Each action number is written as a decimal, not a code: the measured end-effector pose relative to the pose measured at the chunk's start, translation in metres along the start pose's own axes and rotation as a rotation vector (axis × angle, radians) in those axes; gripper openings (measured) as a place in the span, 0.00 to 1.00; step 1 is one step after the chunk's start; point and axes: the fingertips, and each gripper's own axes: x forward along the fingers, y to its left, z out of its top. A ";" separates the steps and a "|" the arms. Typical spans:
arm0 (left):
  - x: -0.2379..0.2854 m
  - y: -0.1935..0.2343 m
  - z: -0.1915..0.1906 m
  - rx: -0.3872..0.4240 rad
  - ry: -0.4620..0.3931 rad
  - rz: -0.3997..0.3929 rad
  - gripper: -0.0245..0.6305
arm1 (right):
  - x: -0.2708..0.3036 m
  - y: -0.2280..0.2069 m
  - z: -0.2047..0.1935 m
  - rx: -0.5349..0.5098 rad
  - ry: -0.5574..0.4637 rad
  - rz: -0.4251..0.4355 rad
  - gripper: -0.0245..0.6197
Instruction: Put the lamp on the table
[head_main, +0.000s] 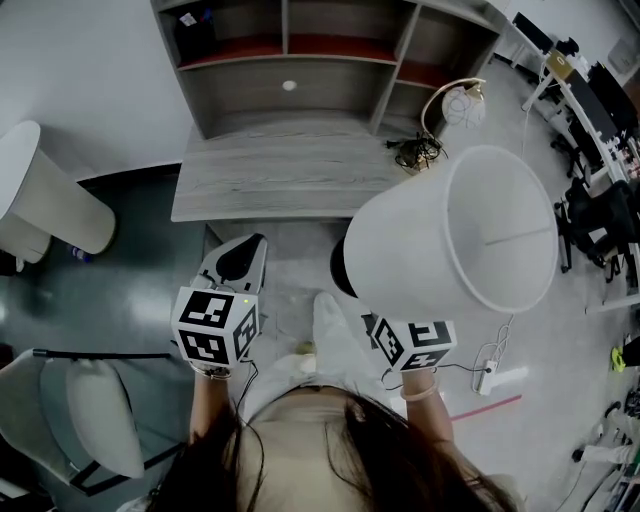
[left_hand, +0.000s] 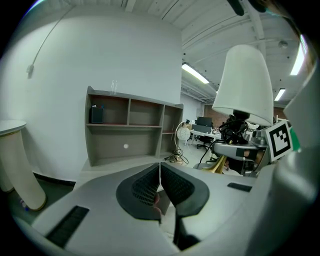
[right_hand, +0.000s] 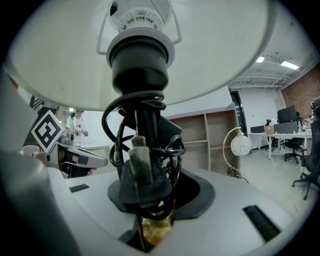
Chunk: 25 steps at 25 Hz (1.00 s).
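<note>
One lamp (head_main: 450, 235) (white shade) sits pinched in jaws of right gripper (right_hand: 159, 201); left gripper (left_hand: 160, 190) jaws pressed together.

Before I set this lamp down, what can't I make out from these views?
- Lamp base: the white conical lampshade hides it in the head view; the gripper body blocks it in the right gripper view.
- Right hand-held gripper pads: buried under coiled black cord, right gripper view.
- Grey wooden table, front right corner: behind the shade, head view.
</note>
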 end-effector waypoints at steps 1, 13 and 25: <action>0.004 0.001 0.001 -0.001 0.000 0.001 0.06 | 0.003 -0.002 0.000 0.002 0.000 0.001 0.21; 0.066 0.016 0.023 0.001 0.005 0.010 0.06 | 0.057 -0.044 0.005 0.005 0.003 0.004 0.21; 0.125 0.028 0.047 -0.008 0.022 0.047 0.06 | 0.109 -0.089 0.012 0.018 0.012 0.026 0.21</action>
